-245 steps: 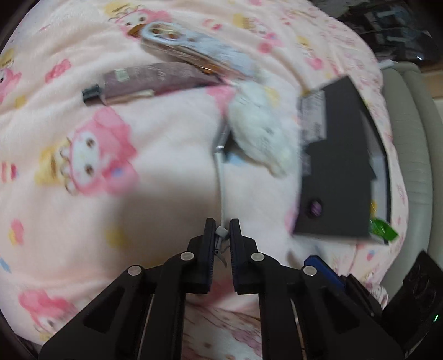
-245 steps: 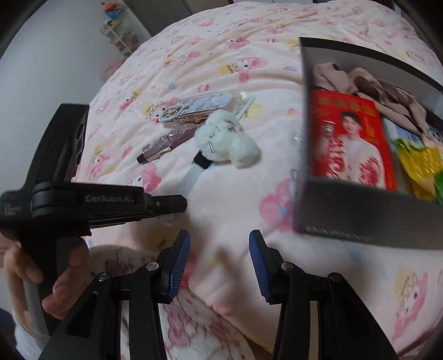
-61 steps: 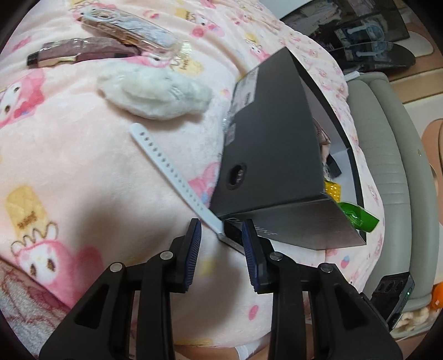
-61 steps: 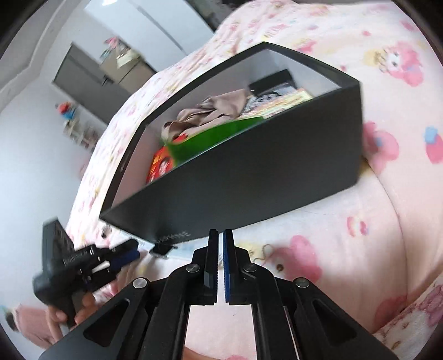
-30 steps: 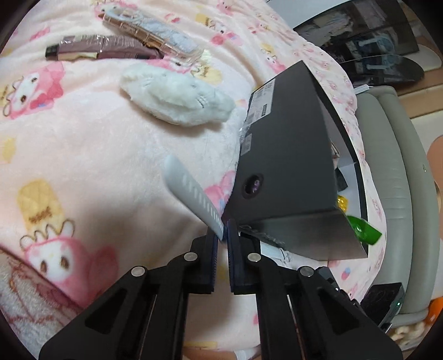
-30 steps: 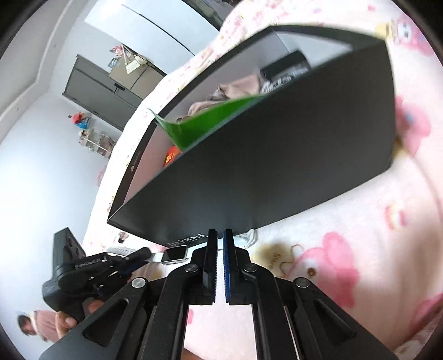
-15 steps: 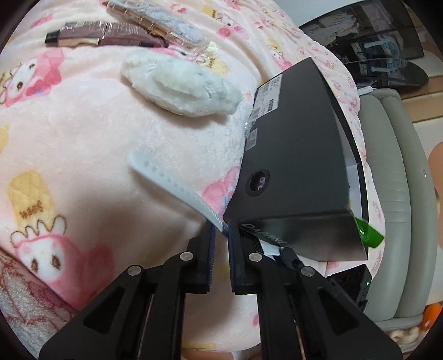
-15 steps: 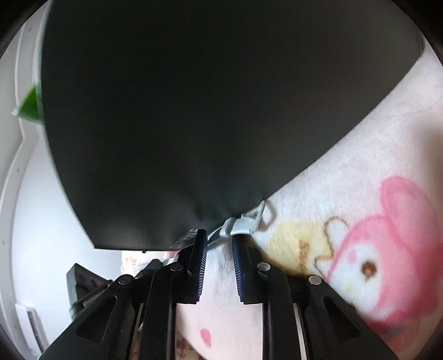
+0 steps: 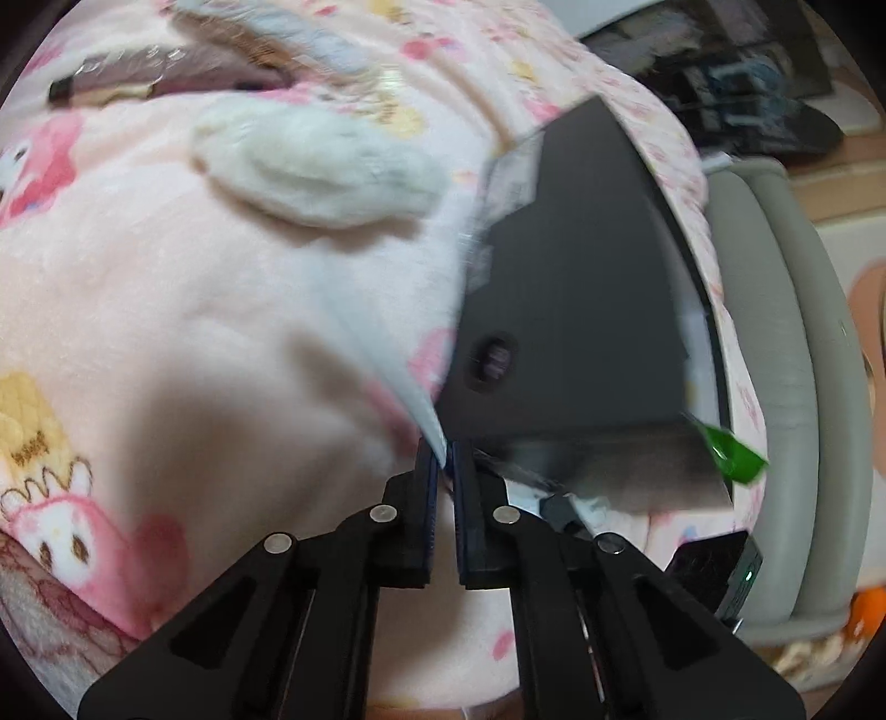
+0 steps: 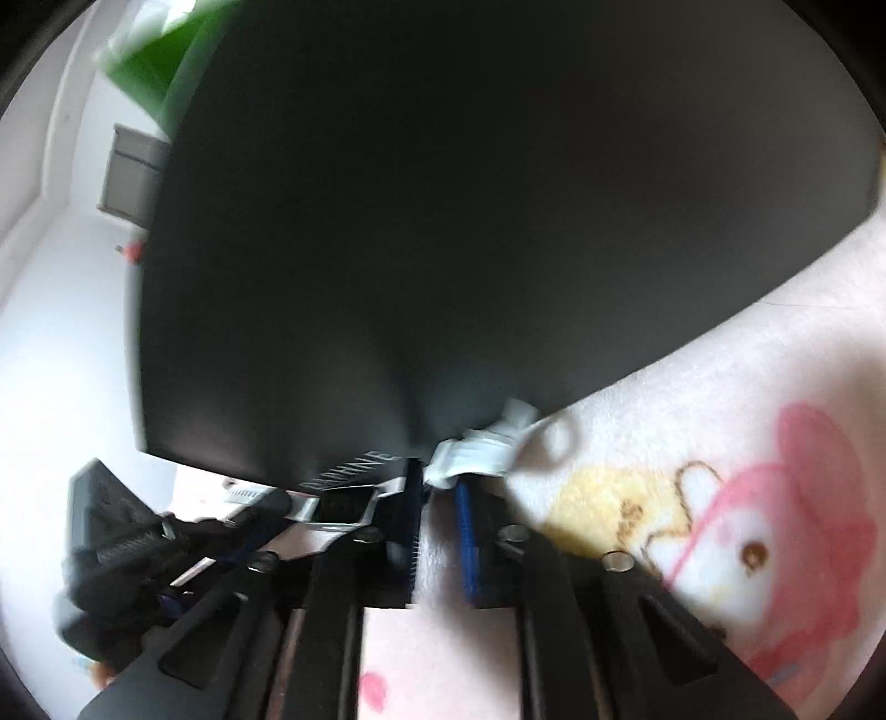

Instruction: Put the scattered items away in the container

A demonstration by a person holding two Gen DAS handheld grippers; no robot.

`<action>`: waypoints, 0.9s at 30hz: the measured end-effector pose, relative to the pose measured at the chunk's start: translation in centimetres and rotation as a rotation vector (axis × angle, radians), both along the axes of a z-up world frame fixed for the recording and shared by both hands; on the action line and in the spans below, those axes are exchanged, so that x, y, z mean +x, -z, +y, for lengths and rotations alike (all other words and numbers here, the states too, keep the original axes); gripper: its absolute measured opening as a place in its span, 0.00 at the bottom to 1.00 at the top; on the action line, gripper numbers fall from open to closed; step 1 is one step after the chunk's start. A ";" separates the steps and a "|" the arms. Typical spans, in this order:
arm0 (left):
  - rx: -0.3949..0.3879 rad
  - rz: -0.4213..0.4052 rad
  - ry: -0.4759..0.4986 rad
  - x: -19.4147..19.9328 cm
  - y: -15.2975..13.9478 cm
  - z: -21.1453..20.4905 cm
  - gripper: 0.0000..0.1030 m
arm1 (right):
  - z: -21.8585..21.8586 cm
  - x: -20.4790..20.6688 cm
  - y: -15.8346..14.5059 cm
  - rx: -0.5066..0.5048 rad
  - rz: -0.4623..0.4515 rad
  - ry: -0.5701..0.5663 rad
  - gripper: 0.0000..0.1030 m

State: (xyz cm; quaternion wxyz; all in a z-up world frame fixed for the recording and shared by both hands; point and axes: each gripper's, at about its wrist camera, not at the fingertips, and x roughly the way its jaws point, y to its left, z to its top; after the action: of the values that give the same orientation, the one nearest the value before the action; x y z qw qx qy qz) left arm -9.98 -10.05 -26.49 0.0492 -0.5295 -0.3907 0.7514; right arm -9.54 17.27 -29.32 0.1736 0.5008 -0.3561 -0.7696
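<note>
A white watch strap (image 9: 376,343) runs over the pink blanket up to the black box (image 9: 576,288). My left gripper (image 9: 441,459) has its jaws closing, and its tips pinch this strap's near end at the box's bottom corner. In the right wrist view the box wall (image 10: 443,221) fills the frame. The strap's buckle end (image 10: 476,443) sticks out from under the box. My right gripper (image 10: 437,482), jaws closing, nips that end at its tips. The silver watch body (image 10: 338,505) lies to their left, beside the left gripper's tool (image 10: 127,531).
A white plush toy (image 9: 315,166), a brown tube (image 9: 155,72) and a phone case (image 9: 288,33) lie farther back on the blanket. A green packet (image 9: 731,451) pokes over the box rim. A grey padded chair (image 9: 775,332) stands to the right of the bed.
My right gripper has dropped from the box's rim to its base and narrowed its jaws onto the buckle end. The left gripper has stayed put on the strap, which has lifted slightly.
</note>
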 end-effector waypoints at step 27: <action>-0.008 -0.030 0.128 -0.1 0.8 5.1 0.21 | 6.1 2.1 -0.7 0.048 0.012 0.093 0.07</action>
State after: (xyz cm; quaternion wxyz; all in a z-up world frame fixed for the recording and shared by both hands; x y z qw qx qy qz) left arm -10.11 -4.93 -27.27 0.0889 -0.5649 -0.3538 0.7402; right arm -7.46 23.38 -28.64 0.1277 0.4833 -0.3594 -0.7880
